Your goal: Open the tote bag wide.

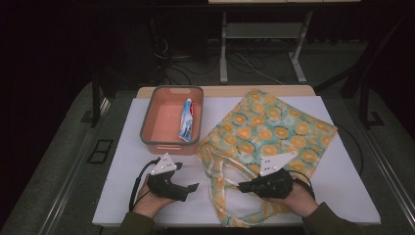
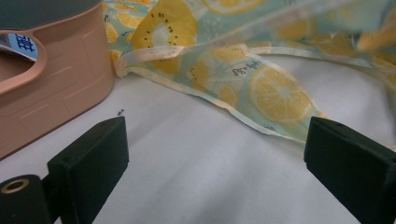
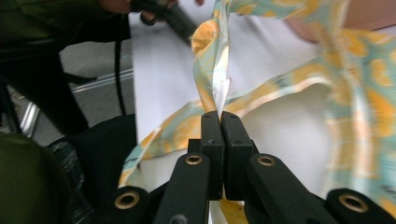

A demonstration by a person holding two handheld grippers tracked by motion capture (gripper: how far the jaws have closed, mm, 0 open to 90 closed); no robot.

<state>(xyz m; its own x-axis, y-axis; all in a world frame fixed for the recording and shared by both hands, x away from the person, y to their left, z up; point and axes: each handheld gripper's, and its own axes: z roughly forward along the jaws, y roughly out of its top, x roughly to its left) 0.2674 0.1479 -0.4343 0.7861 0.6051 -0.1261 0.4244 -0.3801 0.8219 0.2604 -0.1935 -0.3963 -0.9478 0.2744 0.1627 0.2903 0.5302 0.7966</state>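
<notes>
Centrally, the right hand-held gripper [image 3: 220,116] is clenched on a strap [image 3: 212,60] of the lemon-print tote bag [image 1: 274,127], which lies right of centre on the tabletop [image 1: 122,161]. At lower left, the left hand-held gripper [image 1: 188,188] rests released, touching nothing, its hand [image 1: 149,200] low on the tabletop. Script on the bag's edge is unreadable.

tote bag [image 1: 269,127]: thin printed cloth, soft, creased | bin [image 1: 171,120]: smooth matt plastic | tube [image 1: 187,120]: glossy plastic | tabletop [image 1: 147,191]: matt white, smooth | tongs [image 3: 219,128]: matt black plastic
</notes>
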